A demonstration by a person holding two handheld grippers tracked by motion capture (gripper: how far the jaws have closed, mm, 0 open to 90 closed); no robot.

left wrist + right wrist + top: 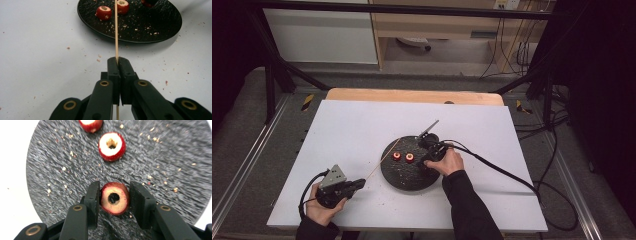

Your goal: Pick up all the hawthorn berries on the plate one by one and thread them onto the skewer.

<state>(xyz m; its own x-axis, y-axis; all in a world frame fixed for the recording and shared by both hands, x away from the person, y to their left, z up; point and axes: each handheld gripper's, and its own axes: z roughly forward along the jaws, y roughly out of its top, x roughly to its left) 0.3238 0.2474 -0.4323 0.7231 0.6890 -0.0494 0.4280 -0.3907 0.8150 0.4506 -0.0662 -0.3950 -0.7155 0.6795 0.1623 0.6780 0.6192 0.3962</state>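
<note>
A black round plate [404, 177] lies at the middle of the white board [362, 130]. Two cored red fruit pieces [396, 156] [410, 158] rest on it. My right gripper [114, 195] is shut on a third cored red piece [114, 206] at the plate's right side, and the other two [111, 146] [90, 124] lie beyond it. At the front left my left gripper [117, 60] is shut on a thin wooden skewer [116, 37], which points toward the plate [150, 25] and its fruit [103, 12].
Small crumbs are scattered over the plate and the board. A black cable [507, 175] trails from my right gripper [426, 161] across the board's right side. A wooden table edge [412, 95] runs along the back. Black frame poles [272, 85] stand at the far corners.
</note>
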